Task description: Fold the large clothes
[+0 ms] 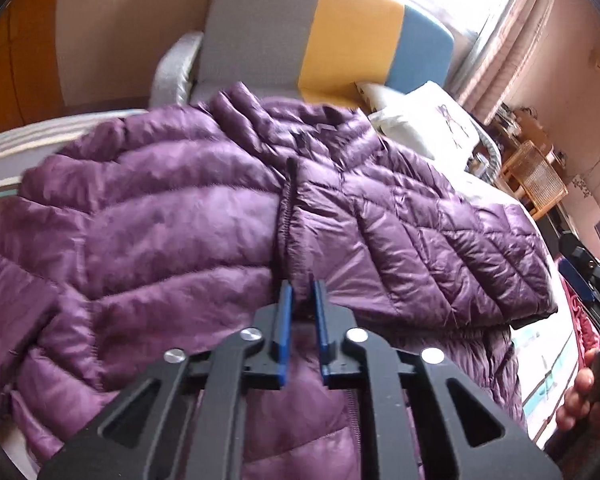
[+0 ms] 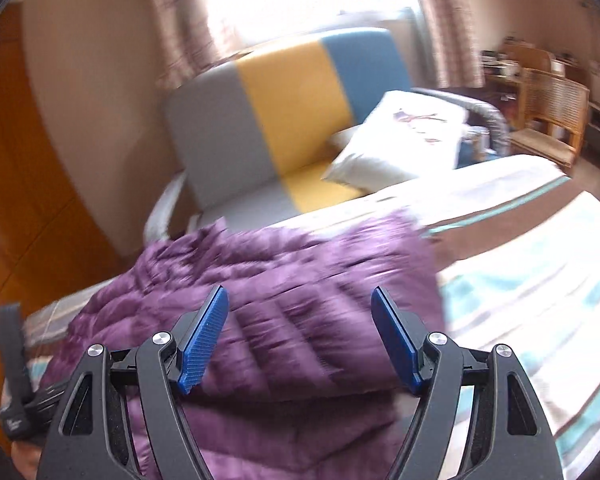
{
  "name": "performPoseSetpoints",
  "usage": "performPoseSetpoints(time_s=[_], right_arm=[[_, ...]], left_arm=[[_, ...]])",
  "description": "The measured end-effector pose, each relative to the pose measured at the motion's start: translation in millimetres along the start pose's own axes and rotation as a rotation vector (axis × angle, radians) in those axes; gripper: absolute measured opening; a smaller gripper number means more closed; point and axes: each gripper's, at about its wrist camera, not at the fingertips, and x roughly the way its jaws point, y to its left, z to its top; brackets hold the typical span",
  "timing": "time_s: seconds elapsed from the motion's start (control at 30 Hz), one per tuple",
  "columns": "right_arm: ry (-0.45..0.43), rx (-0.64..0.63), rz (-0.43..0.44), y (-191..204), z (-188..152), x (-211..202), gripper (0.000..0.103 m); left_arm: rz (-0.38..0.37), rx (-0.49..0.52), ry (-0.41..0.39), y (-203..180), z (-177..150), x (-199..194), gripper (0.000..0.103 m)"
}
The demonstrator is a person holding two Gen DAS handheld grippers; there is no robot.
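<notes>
A purple quilted down jacket (image 1: pixel 188 216) lies on the bed, its zipper running up the middle and one side folded over the other. My left gripper (image 1: pixel 303 292) hovers close over the jacket near the zipper, its blue pads a narrow gap apart with nothing clearly between them. In the right wrist view the jacket (image 2: pixel 292 304) lies folded and blurred by motion. My right gripper (image 2: pixel 300 300) is wide open and empty just above the jacket's near part. The right gripper and the hand holding it (image 1: pixel 592 364) show at the right edge of the left wrist view.
The bed has a striped white, teal and brown cover (image 2: pixel 532 264). Behind it stands a grey, yellow and blue sofa (image 2: pixel 284 120) with a white pillow (image 2: pixel 400 140). A wicker chair (image 2: pixel 552 108) and a wooden door (image 2: pixel 16 160) flank the scene.
</notes>
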Motion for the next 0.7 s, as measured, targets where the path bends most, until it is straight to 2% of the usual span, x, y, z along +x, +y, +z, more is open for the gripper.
performPoseSetpoints(time_s=[0.1, 0.2, 0.5, 0.7], right_arm=[[0.018, 0.063, -0.036, -21.1, -1.8, 7.0, 0.074], [0.052, 0.062, -0.044, -25.1, -7.2, 17.1, 0.074], [0.175, -0.089, -0.047, 22.1, -29.3, 65.2, 0.073], [0.245, -0.181, -0.058, 42.6, -45.1, 88.8, 0.073]], left_arm=[[0.04, -0.04, -0.046, 21.7, 0.5, -13.9, 0.006], [0.078, -0.063, -0.068, 40.2, 1.7, -21.2, 0.006], [0.157, -0.11, -0.117, 68.9, -4.8, -36.4, 0.006], [0.159, -0.175, -0.116, 91.6, -29.7, -42.6, 0.006]])
